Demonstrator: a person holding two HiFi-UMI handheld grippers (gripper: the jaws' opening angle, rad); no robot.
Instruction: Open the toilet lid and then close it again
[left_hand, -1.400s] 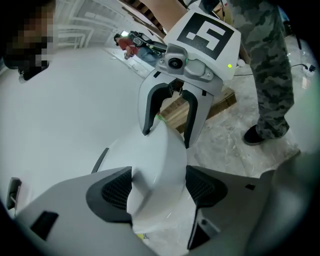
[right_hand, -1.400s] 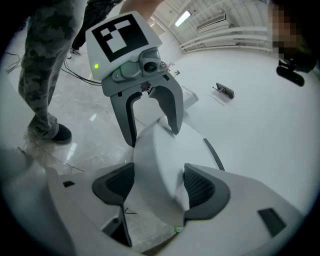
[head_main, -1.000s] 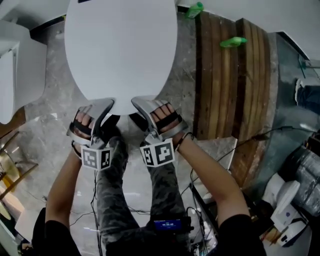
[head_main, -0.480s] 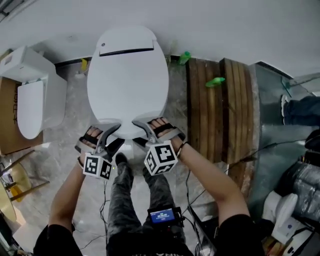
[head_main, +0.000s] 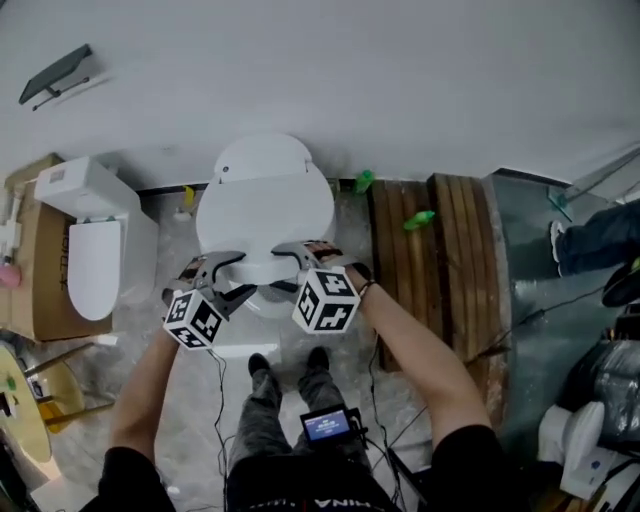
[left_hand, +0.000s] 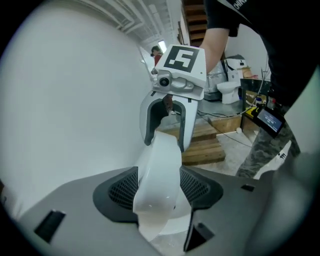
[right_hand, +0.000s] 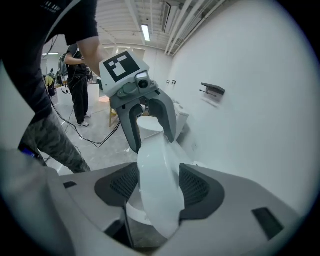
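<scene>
The white toilet lid (head_main: 265, 212) is tilted up off the bowl, its hinge end toward the wall. Both grippers hold its front rim. My left gripper (head_main: 236, 276) has the rim (left_hand: 160, 170) filling the gap between its mesh pads, and its jaws have just been closing on it. My right gripper (head_main: 284, 268) grips the same rim (right_hand: 157, 185) a hand's width to the right, and its jaws have likewise just been closing on it. Each gripper view shows the other gripper clamped on the rim straight ahead.
A second white toilet (head_main: 95, 250) stands at the left beside a cardboard box (head_main: 25, 260). A wooden pallet (head_main: 430, 260) with green bottles (head_main: 420, 218) lies to the right. Cables cross the marble floor around my legs (head_main: 285, 400). Another person's leg (head_main: 590, 240) shows at the far right.
Both grippers have risen together with the lid's front rim between their jaws. The lid has swung up from lying flat to tilted. The head view now looks from higher up.
</scene>
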